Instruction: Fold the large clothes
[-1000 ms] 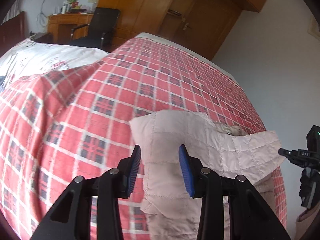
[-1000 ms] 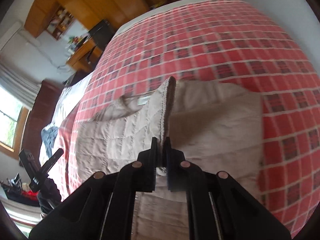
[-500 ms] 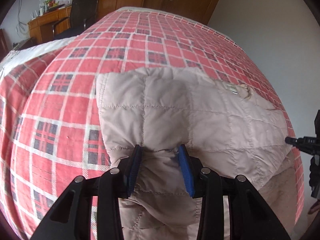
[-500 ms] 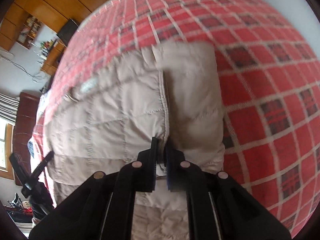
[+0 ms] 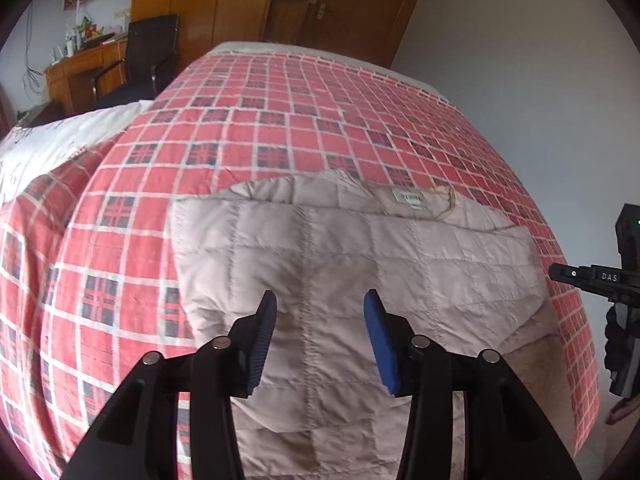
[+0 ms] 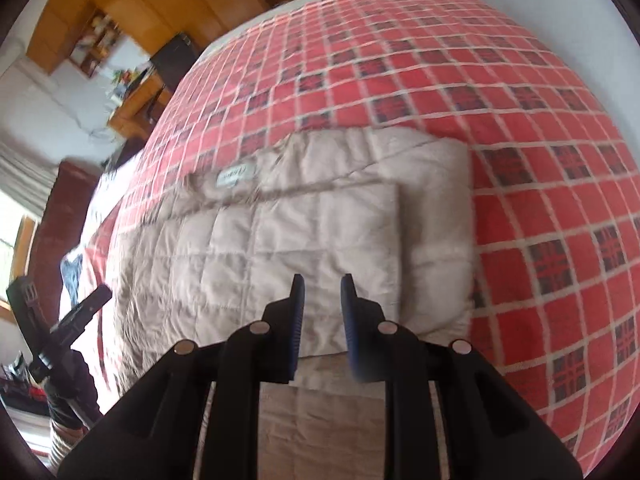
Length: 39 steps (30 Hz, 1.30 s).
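Both grippers are hanging over the beige quilted jacket (image 5: 360, 248) with nothing in them. Left gripper (image 5: 320, 336) has its blue-padded fingers (image 5: 382, 340) spread wide; right gripper (image 6: 322, 316) is parted a bit narrower. Jacket's lying flat on the red plaid bedspread (image 5: 280, 120) near the bed's edge, one quilted panel folded across the top, neck label (image 5: 409, 198) showing at the far end.

A red plaid bedspread (image 5: 280, 128) covers the bed. Beyond it stand a black chair (image 5: 150, 54), a wooden desk (image 5: 76, 68) and wooden wardrobes (image 5: 248, 0).
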### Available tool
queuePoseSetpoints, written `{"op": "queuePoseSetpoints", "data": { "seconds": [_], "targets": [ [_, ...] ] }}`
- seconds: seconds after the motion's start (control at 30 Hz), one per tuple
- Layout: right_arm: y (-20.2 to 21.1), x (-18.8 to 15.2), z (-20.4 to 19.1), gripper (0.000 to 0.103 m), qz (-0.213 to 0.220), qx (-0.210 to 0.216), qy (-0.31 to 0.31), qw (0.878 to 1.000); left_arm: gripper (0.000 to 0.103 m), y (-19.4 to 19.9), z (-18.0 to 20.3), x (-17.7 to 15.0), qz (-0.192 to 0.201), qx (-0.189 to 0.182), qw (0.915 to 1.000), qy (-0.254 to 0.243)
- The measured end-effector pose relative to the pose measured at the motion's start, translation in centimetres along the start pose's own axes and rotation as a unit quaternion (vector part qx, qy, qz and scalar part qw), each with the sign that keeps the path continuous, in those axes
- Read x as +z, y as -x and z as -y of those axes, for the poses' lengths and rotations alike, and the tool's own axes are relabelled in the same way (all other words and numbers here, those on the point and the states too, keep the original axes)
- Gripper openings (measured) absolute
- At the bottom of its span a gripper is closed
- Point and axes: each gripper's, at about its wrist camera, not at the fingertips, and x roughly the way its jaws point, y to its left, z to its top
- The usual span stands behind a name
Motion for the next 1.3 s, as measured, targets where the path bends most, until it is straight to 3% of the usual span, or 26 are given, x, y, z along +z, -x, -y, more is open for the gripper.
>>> {"op": "queuePoseSetpoints", "data": {
  "seconds": [0.2, 0.37, 0.57, 0.67, 0.83, 1.03, 1.23, 1.3],
  "targets": [
    [-3.8, -1.3, 0.7, 0.017, -0.047, -0.051, -0.005, 0.998, 0.045, -2.8, -0.8, -2.0, -0.043, 0.016, 0.999, 0.004],
    [-5.9, -1.8, 1.6, 0.017, -0.058, -0.039, -0.007, 0.998, 0.046, -4.5, -0.5, -2.6, -0.056, 0.026, 0.998, -0.017],
    [-6.0, -1.5, 1.7, 0.017, -0.059, -0.035, -0.007, 0.998, 0.049, -4.7, -0.8, -2.1, -0.057, 0.02, 0.9981, 0.005],
    [-4.0, -1.7, 2.3, 0.018, -0.053, -0.02, -0.017, 0.998, 0.048, -2.7, -1.0, -1.9, -0.054, 0.019, 0.9983, 0.015],
    [1.6, -3.9, 2.6, 0.041, -0.02, -0.002, 0.012, 1.0, 0.059, 2.9, -2.7, -3.7, -0.052, 0.011, 0.9983, 0.023],
    [6.6, -10.1, 3.7, 0.055, -0.041, -0.016, 0.073, 0.996, 0.064, 7.7, -5.8, -10.1, -0.115, 0.009, 0.9927, 0.036],
    [8.3, -16.1, 5.3, 0.057, -0.085, -0.014, 0.068, 0.994, 0.064, 10.8, -6.8, -16.5, -0.167, 0.006, 0.9847, 0.05],
    [8.4, -17.9, 5.3, 0.059, -0.096, -0.021, 0.066, 0.993, 0.064, 11.4, -6.8, -17.8, -0.18, -0.01, 0.9816, 0.063]
  ]
}}
